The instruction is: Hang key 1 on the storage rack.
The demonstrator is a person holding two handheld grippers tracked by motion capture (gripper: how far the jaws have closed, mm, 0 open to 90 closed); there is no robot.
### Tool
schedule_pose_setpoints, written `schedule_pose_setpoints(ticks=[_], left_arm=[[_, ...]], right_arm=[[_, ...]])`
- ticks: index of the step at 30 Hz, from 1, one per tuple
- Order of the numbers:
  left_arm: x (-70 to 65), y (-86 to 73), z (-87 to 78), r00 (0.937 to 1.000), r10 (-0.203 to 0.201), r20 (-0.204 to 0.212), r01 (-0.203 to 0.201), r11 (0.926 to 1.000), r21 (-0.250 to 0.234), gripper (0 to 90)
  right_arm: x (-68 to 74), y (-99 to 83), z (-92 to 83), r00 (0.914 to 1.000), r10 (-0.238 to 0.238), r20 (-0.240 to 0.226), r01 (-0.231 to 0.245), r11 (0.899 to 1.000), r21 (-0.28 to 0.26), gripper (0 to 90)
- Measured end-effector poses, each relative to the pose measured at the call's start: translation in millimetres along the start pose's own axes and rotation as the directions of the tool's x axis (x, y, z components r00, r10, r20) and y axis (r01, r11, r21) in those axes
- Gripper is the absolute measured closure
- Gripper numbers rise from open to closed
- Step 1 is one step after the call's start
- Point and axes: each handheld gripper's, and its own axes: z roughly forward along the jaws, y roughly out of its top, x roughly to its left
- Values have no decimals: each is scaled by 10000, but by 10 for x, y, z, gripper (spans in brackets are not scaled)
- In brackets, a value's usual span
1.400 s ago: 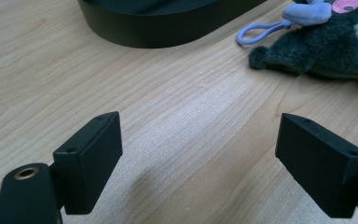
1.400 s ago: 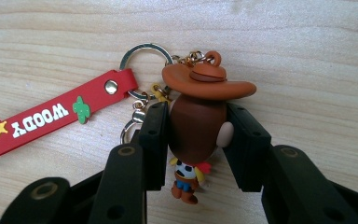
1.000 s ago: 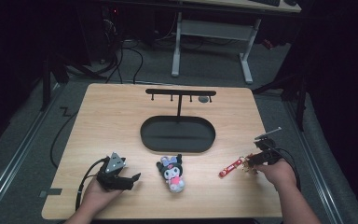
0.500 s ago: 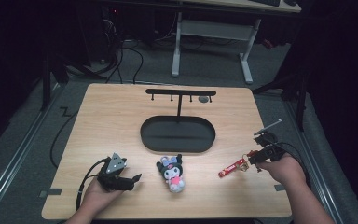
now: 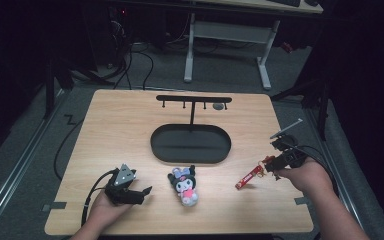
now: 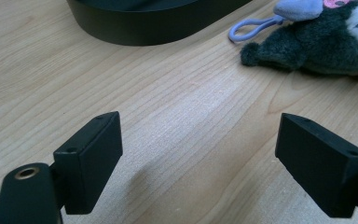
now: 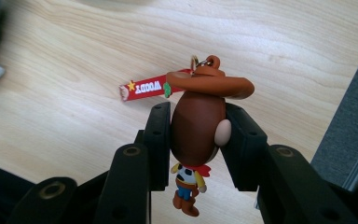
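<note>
Right, we're in the lift-and-carry step. Our right tongs (image 7: 195, 135) are clenched on the head of the cowboy keychain (image 7: 196, 126), pads squeezing it from both sides; hat on top, little body dangling below the pads. In the high view the right tongs (image 5: 276, 162) sit near the bench's right edge, with the red strap (image 5: 247, 177) trailing down-left toward the bench (image 5: 120, 130). We can't tell from up there whether the strap's end is clear of the wood.

Left tongs (image 6: 200, 154) are released, jaws wide apart with bare wood between them, parked low just beside the plush toy (image 5: 184, 184).

Likely target is the black hook stand (image 5: 194, 99) rising from the oval tray (image 5: 190, 144), well apart from the right hand. Next move as we read it: carry the figure over the tray, bring the metal ring (image 7: 196, 61) by the hat up to a free peg. Ring is small, so alignment will be fiddly; gripping the head leaves the ring exposed, which helps.
</note>
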Motion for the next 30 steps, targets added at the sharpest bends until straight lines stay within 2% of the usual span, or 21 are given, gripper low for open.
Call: schedule_pose_setpoints(ticks=[7,15,19,24,30], left_arm=[[-6,0,0,10000,17,21,-17,10000,-3,151],[-10,-2,10,10000,31,49,-32,10000,31,151],[-11,-2,10,10000,44,69,-44,10000,22,151],[-4,-1,4,10000,31,60,-31,10000,8,151],[-2,1,-1,10000,24,66,-23,10000,-15,151]], right_arm=[[72,100,-161,9995,-138,-299,138,9999,11,653],[176,253,-380,9984,-486,-285,485,9988,-67,654],[222,322,-457,9983,-578,-100,577,9983,-112,654],[284,418,-520,9969,-780,56,781,9966,-252,653],[353,499,-511,9954,-956,48,957,9951,-232,654]])
